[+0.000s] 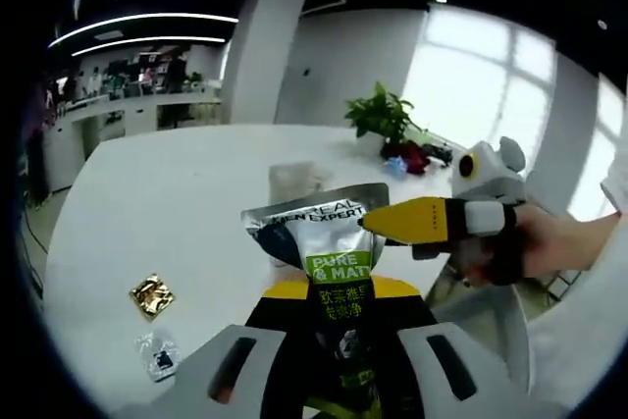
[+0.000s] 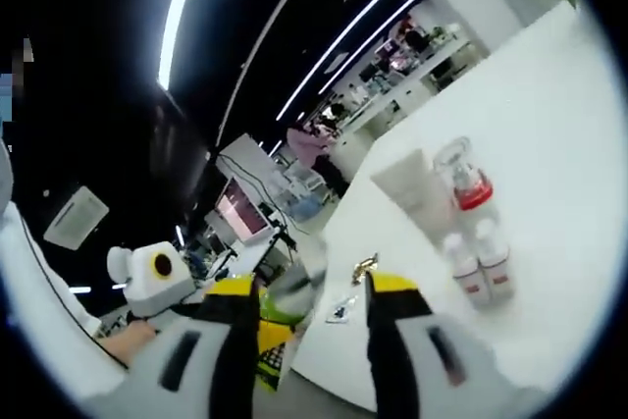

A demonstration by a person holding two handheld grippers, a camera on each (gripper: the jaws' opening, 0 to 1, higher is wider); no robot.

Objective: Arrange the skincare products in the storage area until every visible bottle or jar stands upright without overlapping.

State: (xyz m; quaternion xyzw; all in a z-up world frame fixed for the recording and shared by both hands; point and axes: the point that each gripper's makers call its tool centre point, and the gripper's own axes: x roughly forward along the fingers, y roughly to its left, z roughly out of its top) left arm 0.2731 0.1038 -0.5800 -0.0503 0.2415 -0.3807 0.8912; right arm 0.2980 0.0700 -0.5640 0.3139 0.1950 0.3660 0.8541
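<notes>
Left gripper pinches the face-wash tube crimp-up between its jaws, right gripper (spread, prob. just touching the crimp) beside it; a tug could slip it onto the table, w/ bottles ahead.

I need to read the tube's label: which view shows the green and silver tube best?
The left gripper view: the tube faces the camera between the left gripper's jaws, label readable. The right gripper view catches only its silver end, blurred.
</notes>
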